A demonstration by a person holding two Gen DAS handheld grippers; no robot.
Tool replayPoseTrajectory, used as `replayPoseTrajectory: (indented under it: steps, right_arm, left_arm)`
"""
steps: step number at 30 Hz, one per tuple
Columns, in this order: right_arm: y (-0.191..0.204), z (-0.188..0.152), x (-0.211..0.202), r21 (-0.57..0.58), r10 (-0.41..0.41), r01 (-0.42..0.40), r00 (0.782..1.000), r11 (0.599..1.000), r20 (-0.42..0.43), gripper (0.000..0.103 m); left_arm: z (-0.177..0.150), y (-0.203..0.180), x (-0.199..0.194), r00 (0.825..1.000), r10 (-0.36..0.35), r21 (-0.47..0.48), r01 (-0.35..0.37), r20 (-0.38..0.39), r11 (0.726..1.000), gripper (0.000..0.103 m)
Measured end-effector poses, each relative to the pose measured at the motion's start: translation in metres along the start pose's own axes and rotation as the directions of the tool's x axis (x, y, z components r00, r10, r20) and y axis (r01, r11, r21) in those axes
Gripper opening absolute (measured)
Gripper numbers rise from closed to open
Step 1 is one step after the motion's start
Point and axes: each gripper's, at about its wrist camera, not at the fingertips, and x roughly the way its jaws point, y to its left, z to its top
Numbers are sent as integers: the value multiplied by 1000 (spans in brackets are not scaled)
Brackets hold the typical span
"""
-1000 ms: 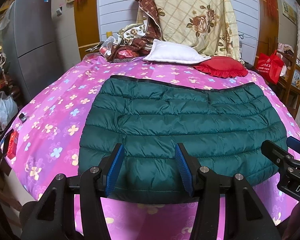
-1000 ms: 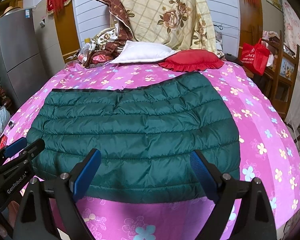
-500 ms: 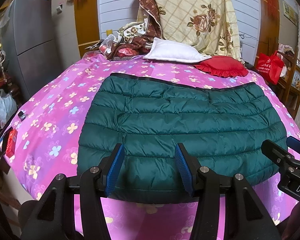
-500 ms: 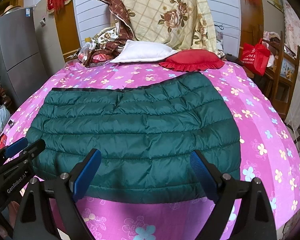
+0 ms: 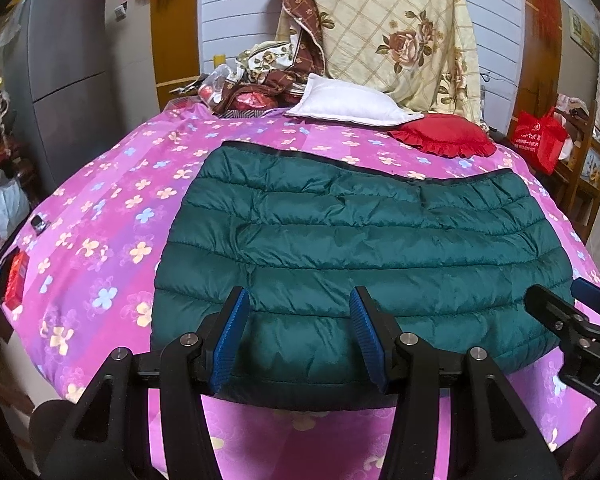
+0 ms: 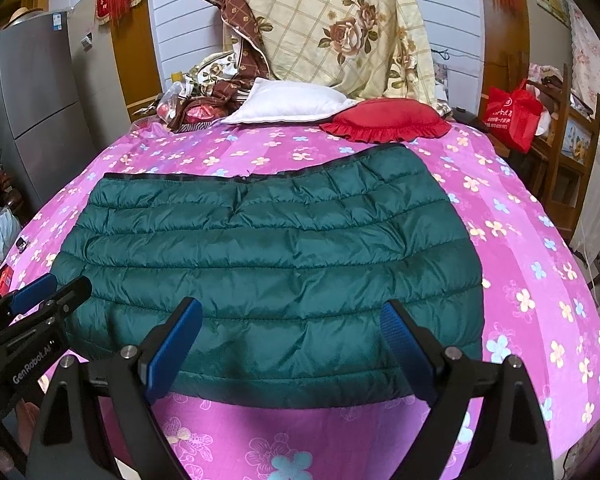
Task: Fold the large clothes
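While the green quilted down garment (image 5: 360, 256) lies spread flat on the bed (image 5: 100, 248), occupying the middle of the pink flowered sheet with its near hem close to the bed's front edge, you hold both tools just short of that hem. Your left hand-held gripper (image 5: 296, 336) hovers over the left part of the near hem, jaws parted and grasping nothing. Your right hand-held gripper (image 6: 292, 348) hovers over the right part, jaws spread wider, likewise empty. The far hem, edged with a dark binding, runs towards the white pillow (image 6: 284, 104) and red cushion (image 6: 384, 120) at the head of the bed, well apart from both.

Judged by its puffed channels and sheen, the garment should be light, soft, compressible and rather slippery; a shallow pinch may slide off the shell. You would do best to take hold at the near corners or along a stitched seam line, where the filling is thin, gathering all layers. Expect trapped air to make any fold spring back.
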Motion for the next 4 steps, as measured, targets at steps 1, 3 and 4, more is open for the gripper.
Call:
replayPoseTrajectory:
  steps: [1, 3, 4]
  right_arm:
    - [2, 0, 0, 0, -1, 1, 1000, 1000, 0, 93]
    - [0, 0, 1, 4, 0, 0, 1000, 1000, -2, 93]
    - [-1, 0, 2, 9, 3, -3, 1000, 1000, -4, 93]
  left_arm:
    - [1, 2, 1, 1000, 6, -5, -6, -1, 1000, 31]
    - [4, 10, 2, 1000, 17, -25, -17, -5, 1000, 31]
    - [6, 14, 3, 1000, 17, -37, -17, -8, 999, 31]
